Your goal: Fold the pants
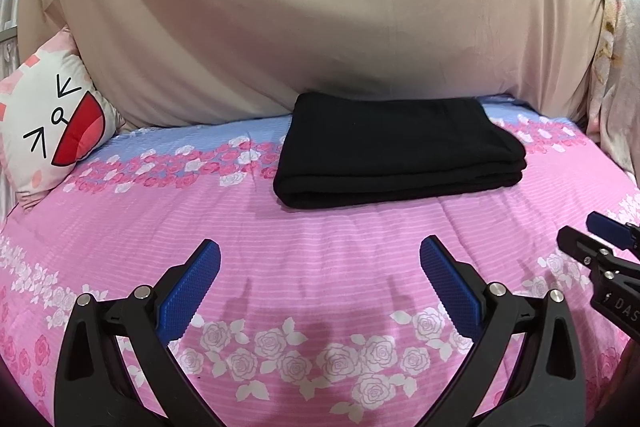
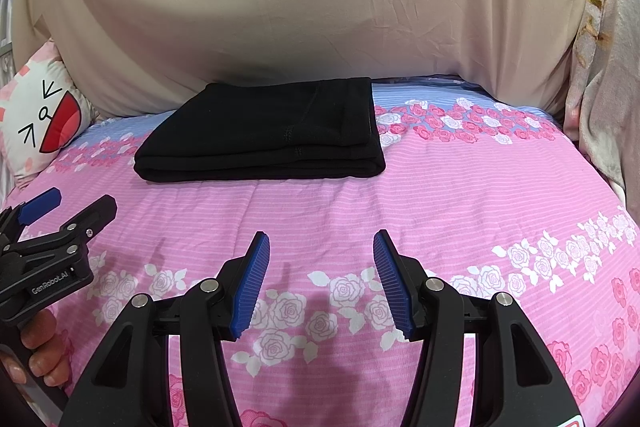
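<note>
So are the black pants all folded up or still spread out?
Folded. The black pants lie as a neat stacked rectangle on the pink bedspread, with layered edges showing along the near side.

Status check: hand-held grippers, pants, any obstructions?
Left hand-held gripper open, empty. Right hand-held gripper open, empty. Black fabric pants folded into a flat stack on the pink floral bedspread, untouched. Nothing between grippers and pants.

The bed [image 1: 320, 247] runs off both views' near edges. The cushion [image 1: 48, 131] is cropped at left; the person's hand [image 2: 40, 347] shows fingers only.
</note>
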`<state>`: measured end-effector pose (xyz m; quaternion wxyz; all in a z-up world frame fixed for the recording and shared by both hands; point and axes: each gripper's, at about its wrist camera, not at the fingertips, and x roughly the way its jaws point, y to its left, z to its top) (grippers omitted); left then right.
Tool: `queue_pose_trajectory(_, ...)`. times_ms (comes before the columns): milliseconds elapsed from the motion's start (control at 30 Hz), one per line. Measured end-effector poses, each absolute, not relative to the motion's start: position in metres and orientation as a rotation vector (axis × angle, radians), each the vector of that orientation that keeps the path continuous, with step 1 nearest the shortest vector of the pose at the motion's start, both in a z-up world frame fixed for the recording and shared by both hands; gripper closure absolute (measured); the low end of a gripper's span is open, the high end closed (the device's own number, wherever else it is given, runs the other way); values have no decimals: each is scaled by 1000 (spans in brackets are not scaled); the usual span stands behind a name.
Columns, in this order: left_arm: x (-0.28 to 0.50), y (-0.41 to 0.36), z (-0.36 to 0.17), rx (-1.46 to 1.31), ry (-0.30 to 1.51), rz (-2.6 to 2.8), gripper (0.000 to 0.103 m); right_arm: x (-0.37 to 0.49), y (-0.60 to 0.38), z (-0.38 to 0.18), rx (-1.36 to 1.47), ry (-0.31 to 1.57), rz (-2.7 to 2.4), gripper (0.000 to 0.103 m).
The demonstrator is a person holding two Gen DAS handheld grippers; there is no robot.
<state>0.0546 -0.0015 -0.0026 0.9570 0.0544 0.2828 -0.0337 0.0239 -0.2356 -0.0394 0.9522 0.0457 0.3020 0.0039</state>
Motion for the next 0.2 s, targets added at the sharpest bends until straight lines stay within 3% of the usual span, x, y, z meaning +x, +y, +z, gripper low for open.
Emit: queue_pose_trajectory(200,56,-4,-5,126,591,-81,5,24,-238,-39,89,611,9,48)
